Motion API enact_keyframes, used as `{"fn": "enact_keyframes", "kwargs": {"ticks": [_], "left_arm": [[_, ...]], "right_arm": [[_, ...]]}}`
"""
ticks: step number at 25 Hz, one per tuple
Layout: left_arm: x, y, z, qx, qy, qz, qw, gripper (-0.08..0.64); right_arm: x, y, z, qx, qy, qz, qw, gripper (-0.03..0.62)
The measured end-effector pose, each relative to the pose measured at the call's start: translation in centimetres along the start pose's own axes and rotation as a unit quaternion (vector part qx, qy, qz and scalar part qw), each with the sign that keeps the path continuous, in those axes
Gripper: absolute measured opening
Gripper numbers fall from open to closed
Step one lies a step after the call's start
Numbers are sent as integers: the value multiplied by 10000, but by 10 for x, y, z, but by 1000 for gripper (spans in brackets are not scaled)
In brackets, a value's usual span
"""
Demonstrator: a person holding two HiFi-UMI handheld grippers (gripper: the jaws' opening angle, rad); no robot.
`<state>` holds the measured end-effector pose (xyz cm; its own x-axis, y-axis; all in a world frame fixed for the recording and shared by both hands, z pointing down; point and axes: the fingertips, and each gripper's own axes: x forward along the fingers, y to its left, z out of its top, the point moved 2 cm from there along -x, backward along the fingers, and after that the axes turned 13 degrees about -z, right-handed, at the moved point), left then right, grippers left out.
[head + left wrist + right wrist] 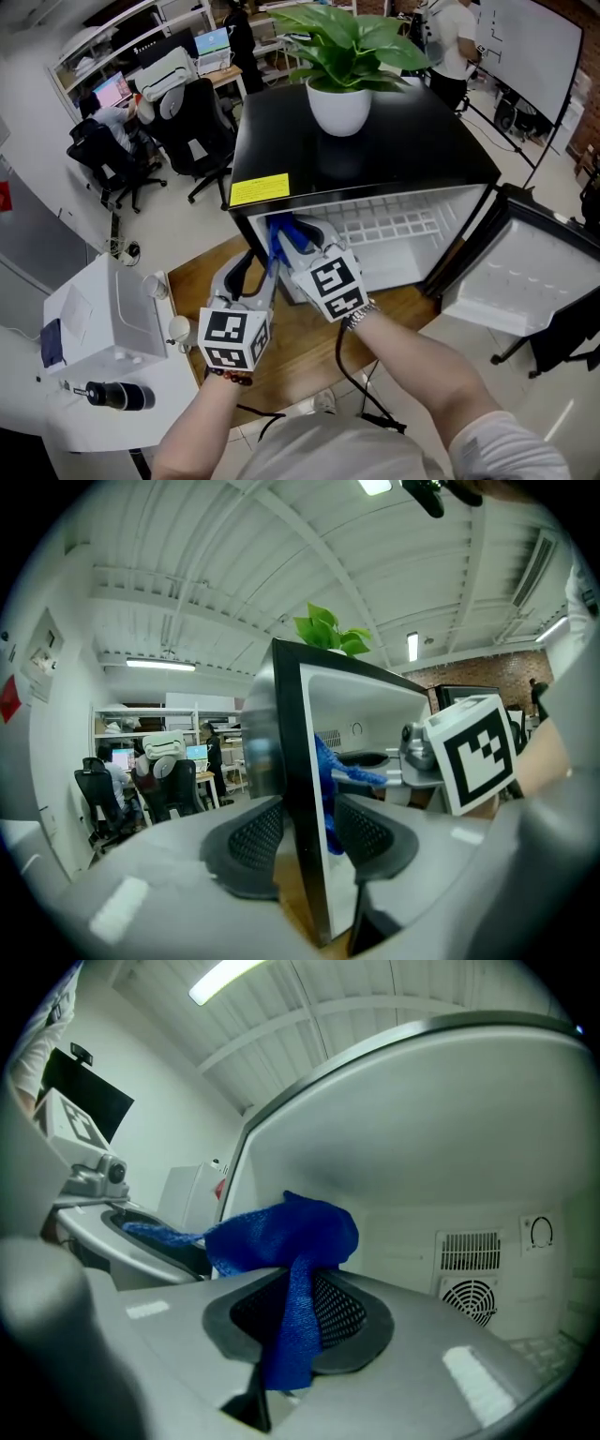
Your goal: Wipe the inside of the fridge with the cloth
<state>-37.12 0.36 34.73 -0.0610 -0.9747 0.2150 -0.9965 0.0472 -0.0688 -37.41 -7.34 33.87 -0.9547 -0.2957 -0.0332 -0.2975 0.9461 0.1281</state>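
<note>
Head view first: the black fridge (375, 155) stands with its door (525, 281) swung open to the right and a potted plant (352, 37) on its top. Both tools are up at the left front corner of the opening. The left gripper (251, 262) sits at the edge of the side wall. The right gripper (286, 246) is just beside it and reaches into the cabinet with the blue cloth (279, 234) at its tip.

Left gripper view: the left gripper (305, 832) straddles the front edge of the fridge's left wall (291, 724), one pad outside and one inside, both lying against it, so it is clamped on that wall. Past the wall, inside the cabinet, the cloth (328, 771) hangs off the right gripper (352, 771).

Right gripper view: the right gripper (300, 1312) has its jaws pinched narrow on the cloth (291, 1241), which bunches above the pads and trails down between them. It is inside the white cabinet, up near the left wall, with the round fan grille (469, 1297) on the back wall well beyond it. The left gripper (159, 1246) shows at the left.
</note>
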Motion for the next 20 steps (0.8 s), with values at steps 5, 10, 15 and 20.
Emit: {"fn": "enact_keyframes", "kwargs": {"ticks": [5,10,15,20], "left_arm": [[4,3,0,-59,-8,96,9999,175],[7,6,0,-130,-37,174,9998,173],[8,8,-1,-228,-85,207,9995,167],[9,9,-1,-280,-130,206,9993,166]], "right_arm": [[10,-5,-4,-92,145,-68,9998,73],[23,-10,-7,-148,327,-85,9993,74],[33,-15,-9,-264,479,-115,9984,72],[47,-21,-13,-396,692,-205,9966,72]]}}
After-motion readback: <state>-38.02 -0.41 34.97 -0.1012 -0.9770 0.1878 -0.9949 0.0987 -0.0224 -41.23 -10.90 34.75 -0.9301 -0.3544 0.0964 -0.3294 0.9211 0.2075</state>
